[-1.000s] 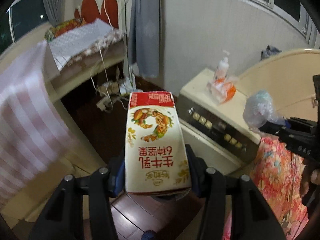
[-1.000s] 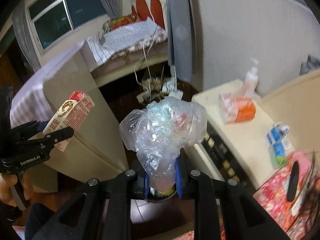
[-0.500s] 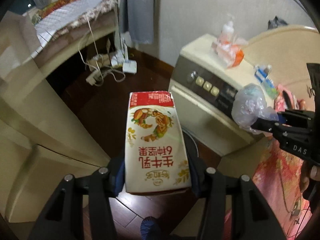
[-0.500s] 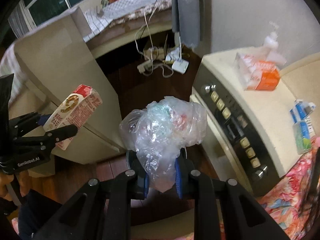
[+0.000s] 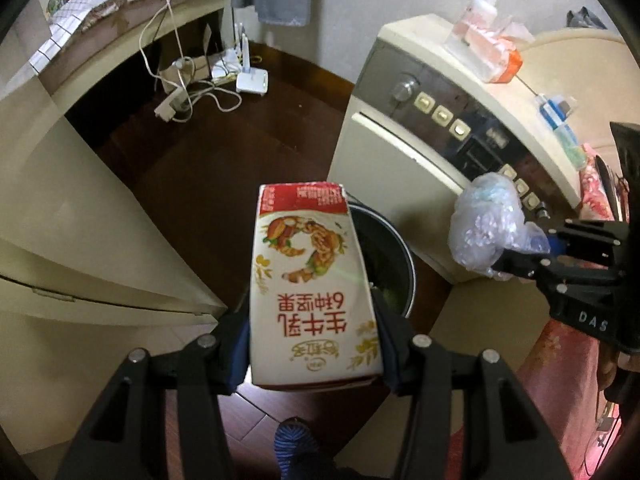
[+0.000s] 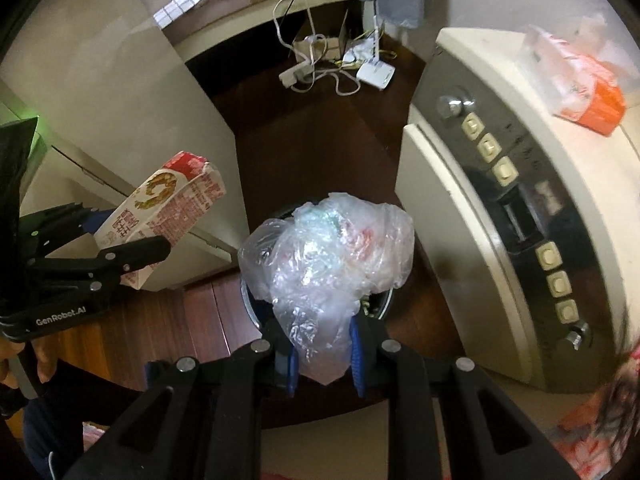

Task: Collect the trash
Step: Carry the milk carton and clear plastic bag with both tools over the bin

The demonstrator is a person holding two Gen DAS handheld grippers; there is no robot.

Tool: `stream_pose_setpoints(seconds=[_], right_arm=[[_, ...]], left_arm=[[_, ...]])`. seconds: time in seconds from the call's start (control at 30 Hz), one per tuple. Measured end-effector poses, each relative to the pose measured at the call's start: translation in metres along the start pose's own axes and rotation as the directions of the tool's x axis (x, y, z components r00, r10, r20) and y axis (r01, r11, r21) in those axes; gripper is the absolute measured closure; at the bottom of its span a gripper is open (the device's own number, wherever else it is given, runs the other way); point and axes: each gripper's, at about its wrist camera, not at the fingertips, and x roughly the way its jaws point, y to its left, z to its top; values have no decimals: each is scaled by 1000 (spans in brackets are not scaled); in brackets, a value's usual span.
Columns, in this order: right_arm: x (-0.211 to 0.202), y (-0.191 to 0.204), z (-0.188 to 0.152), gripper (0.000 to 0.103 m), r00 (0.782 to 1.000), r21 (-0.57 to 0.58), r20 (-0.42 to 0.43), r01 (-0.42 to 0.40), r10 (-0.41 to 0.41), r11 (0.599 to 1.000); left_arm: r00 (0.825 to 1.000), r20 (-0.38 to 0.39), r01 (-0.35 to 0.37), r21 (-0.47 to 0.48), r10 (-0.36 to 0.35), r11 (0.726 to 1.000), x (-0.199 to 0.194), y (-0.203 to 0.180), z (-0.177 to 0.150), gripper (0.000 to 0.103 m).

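Observation:
My left gripper [image 5: 312,344] is shut on a red and white milk carton [image 5: 312,292], held in the air; the carton also shows in the right wrist view [image 6: 160,216]. My right gripper [image 6: 324,356] is shut on a crumpled clear plastic bag [image 6: 328,264], also seen in the left wrist view [image 5: 488,228]. A dark round trash bin [image 5: 392,252] stands on the floor below both, mostly hidden behind the carton and, in the right wrist view [image 6: 384,304], behind the bag.
A cream bedside cabinet with a button panel [image 5: 448,120] stands right of the bin, with an orange tissue pack [image 5: 496,56] on top. A cream cabinet side [image 5: 80,220] is on the left. Cables and a white router [image 5: 252,80] lie on the dark wood floor beyond.
Both grippers have tilted downward and moved toward the floor. The trash bin has come into view below the carton and the bag. Both still hold their items.

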Motion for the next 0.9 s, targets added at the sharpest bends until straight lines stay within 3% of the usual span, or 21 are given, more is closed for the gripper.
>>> stream_pose_setpoints(seconds=[0.4, 0.9], right_arm=[[26, 3, -3, 81, 999, -33, -48, -19, 17, 999], [29, 6, -2, 81, 998, -51, -58, -28, 25, 998]], left_arm=[[999, -31, 11, 25, -10, 1000, 19, -5, -4, 50], [999, -47, 4, 36, -2, 999, 24, -5, -4, 50]])
